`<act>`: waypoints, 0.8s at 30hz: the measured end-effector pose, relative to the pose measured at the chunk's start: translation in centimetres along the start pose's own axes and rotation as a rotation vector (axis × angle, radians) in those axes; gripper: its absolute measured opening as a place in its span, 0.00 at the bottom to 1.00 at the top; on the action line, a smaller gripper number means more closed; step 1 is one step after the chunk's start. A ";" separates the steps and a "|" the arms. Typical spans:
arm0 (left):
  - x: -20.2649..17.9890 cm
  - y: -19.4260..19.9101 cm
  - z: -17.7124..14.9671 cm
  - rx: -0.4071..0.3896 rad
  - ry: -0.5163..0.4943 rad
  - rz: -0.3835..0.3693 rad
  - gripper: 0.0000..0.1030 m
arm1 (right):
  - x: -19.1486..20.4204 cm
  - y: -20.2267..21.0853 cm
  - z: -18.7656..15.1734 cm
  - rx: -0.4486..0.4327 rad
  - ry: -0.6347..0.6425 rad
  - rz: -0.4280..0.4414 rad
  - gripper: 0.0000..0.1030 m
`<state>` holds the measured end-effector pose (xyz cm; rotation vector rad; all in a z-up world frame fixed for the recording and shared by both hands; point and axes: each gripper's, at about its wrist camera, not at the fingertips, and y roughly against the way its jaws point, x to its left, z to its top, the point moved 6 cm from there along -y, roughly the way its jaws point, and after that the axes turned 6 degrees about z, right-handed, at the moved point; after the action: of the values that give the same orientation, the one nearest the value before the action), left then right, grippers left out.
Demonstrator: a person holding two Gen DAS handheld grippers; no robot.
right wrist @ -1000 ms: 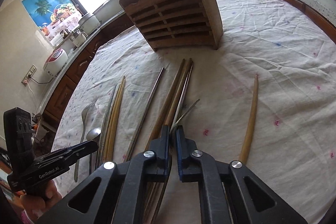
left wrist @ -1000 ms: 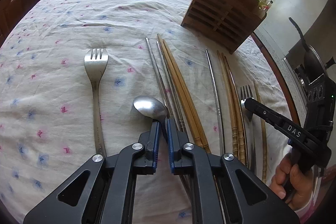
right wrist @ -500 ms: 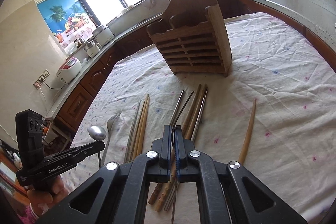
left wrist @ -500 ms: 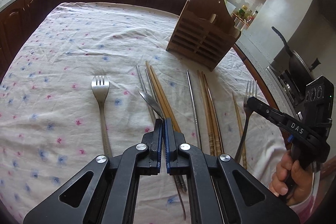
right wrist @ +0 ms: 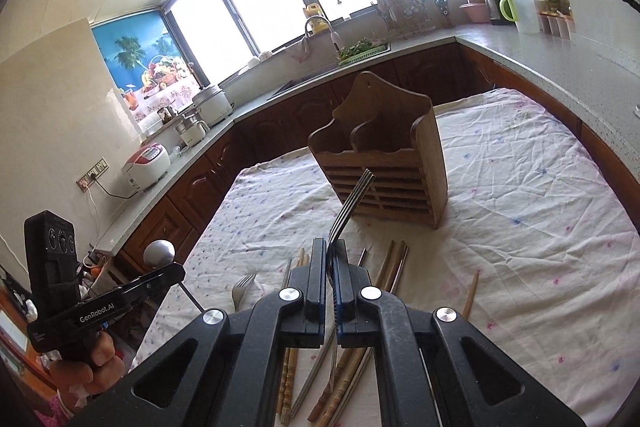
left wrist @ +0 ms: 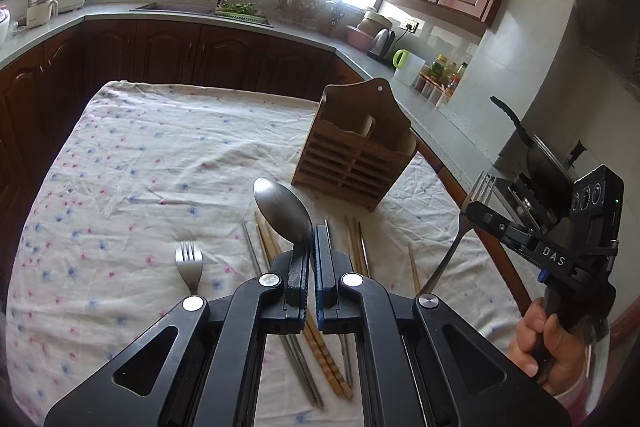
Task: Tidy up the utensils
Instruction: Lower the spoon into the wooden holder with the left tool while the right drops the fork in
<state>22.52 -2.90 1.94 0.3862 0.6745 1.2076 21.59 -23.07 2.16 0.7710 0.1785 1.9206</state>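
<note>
A spoon (left wrist: 283, 211) was pinched in the narrow jaws of the left gripper (left wrist: 311, 259), raised above the floral tablecloth (left wrist: 132, 163). The right gripper (right wrist: 329, 267) clamped a fork (right wrist: 348, 211) aloft. Beyond both stood the wooden holder (left wrist: 354, 151); chopsticks (left wrist: 276, 247) and another fork (left wrist: 189, 263) lay below.

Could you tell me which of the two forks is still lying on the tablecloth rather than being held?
The fork left of the chopsticks lies flat on the tablecloth. The other fork is clamped in the right gripper, raised toward the wooden holder.
</note>
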 end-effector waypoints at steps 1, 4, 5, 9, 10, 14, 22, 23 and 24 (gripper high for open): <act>-0.2 0.0 0.6 -0.011 -0.005 0.000 0.02 | 0.0 0.1 0.5 -0.014 0.003 -0.002 0.02; -0.7 0.1 2.6 -0.058 -0.022 -0.001 0.02 | -0.3 0.1 2.2 -0.053 0.008 -0.010 0.02; -0.9 0.0 3.4 -0.077 -0.030 0.004 0.02 | -0.5 0.1 2.8 -0.069 0.010 -0.013 0.02; -1.7 0.0 6.8 -0.158 -0.052 0.016 0.02 | -1.1 -0.1 5.8 -0.133 0.017 -0.037 0.02; -1.9 -0.2 7.8 -0.177 -0.057 0.019 0.02 | -1.3 -0.3 6.6 -0.151 0.021 -0.042 0.02; -2.6 -1.5 11.4 -0.232 -0.062 0.021 0.02 | -2.0 -0.8 10.0 -0.218 0.037 -0.065 0.02; -3.9 -6.4 17.2 -0.306 -0.063 0.041 0.02 | -3.4 -3.3 14.8 -0.320 0.085 -0.121 0.02; -4.1 -7.3 17.7 -0.307 -0.063 0.047 0.02 | -3.5 -3.8 14.9 -0.323 0.093 -0.128 0.02; -4.2 -8.2 18.0 -0.306 -0.064 0.048 0.02 | -3.6 -4.4 15.1 -0.322 0.103 -0.135 0.02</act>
<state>39.54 -8.20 11.54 0.1847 0.4178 1.3157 34.73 -27.24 10.46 0.4343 -0.0173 1.8035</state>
